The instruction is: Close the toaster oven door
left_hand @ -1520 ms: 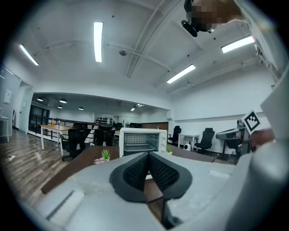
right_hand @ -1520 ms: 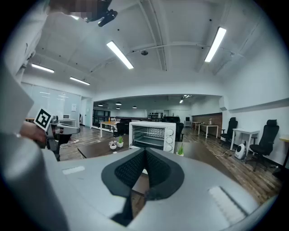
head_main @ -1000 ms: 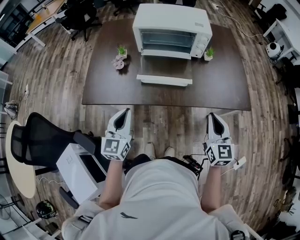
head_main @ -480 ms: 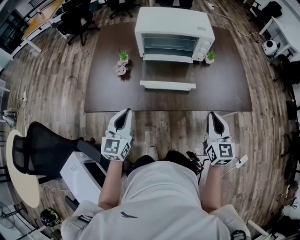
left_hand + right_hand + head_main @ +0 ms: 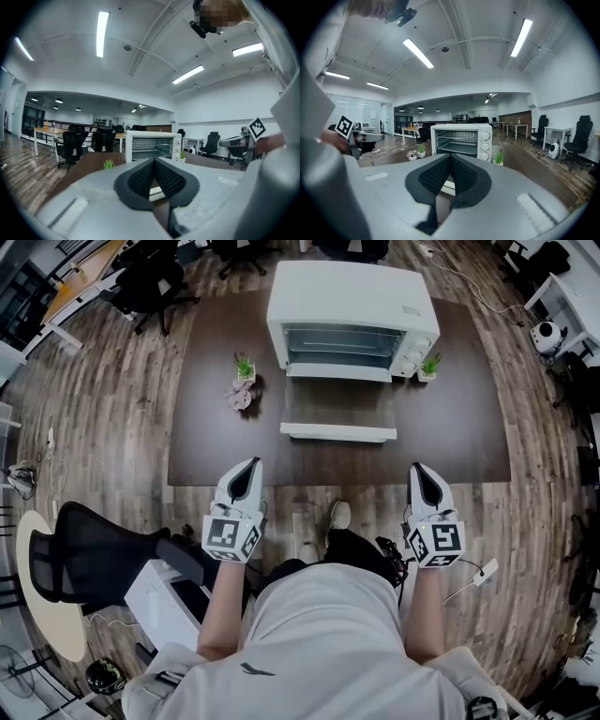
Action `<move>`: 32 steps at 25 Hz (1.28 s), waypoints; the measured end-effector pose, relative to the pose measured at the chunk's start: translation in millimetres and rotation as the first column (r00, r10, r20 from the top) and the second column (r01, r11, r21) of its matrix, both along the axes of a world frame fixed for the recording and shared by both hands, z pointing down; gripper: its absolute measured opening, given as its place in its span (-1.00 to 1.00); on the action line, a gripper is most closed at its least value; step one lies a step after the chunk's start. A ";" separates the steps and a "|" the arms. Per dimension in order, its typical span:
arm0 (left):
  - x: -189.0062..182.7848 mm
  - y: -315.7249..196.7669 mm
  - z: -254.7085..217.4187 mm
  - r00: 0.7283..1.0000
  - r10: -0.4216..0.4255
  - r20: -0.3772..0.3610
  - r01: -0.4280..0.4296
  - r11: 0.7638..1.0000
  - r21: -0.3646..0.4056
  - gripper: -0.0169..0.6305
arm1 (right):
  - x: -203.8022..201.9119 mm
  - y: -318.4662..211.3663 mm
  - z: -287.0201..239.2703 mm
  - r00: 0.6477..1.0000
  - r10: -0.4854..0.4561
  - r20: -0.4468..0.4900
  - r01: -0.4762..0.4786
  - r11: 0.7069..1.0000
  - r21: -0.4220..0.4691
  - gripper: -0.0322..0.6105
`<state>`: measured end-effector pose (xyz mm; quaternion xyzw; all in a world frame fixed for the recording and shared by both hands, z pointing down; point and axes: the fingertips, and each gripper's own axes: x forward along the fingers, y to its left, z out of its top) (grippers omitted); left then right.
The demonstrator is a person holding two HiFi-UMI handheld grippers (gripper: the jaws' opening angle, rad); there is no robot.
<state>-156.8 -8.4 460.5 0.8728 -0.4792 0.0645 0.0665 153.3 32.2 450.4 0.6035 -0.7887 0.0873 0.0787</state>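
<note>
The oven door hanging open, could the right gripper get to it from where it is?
Probably yes, with a reach forward. The right gripper hangs short of the table, and only bare tabletop lies between it and the open door.

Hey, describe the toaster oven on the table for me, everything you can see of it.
The toaster oven is a white, metal-looking box standing upright at the far middle of the dark wooden table. Its door is folded fully down, lying flat toward the person, with a white handle bar along the near edge. The open cavity shows a wire rack. Three round knobs run down the right of its front. Only the table touches it.
</note>
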 end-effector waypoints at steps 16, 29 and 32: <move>45.0 -116.5 -3.9 0.997 -0.079 0.001 0.079 0.997 -0.002 -0.93 | 40.4 -140.4 6.0 0.991 -0.107 -0.083 0.107 0.994 -0.009 -0.89; 29.0 -155.9 9.0 0.999 -0.040 0.011 0.040 0.999 -0.022 -0.93 | 41.8 -163.4 30.7 0.991 -0.049 -0.122 0.042 0.998 -0.054 -0.86; 25.1 -157.7 12.7 0.999 -0.042 0.009 0.042 0.999 -0.027 -0.93 | 45.4 -161.5 43.7 0.990 -0.036 -0.136 0.027 0.997 -0.074 -0.81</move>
